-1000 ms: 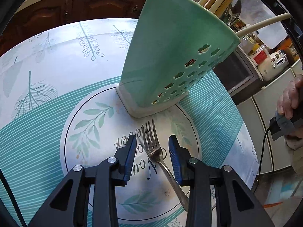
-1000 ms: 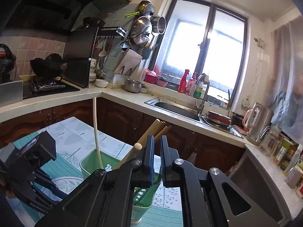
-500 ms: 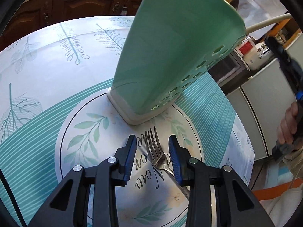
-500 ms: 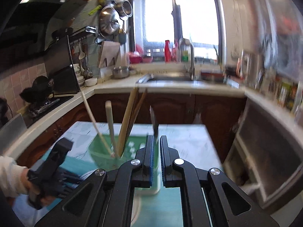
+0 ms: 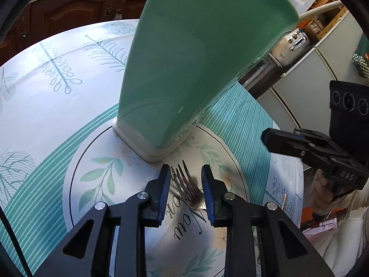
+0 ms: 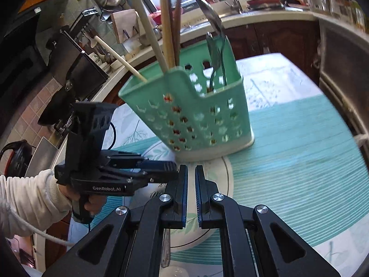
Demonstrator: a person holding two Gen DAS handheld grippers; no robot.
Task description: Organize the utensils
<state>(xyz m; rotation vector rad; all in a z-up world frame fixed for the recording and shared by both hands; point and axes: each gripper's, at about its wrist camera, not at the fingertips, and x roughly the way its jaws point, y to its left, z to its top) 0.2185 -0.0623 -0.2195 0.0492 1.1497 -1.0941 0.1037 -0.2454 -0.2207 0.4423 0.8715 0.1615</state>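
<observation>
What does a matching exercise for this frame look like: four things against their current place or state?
Things:
1. fork
2. green utensil holder
3. left gripper
4. right gripper

States:
A. shut, nothing between its jaws
B. lying flat on the tablecloth
C. standing upright, holding long-handled utensils
D. jaws either side of the fork head, just been closing, pads not yet on it

Pairs: 1-B, 2-C, 3-D, 4-A
</observation>
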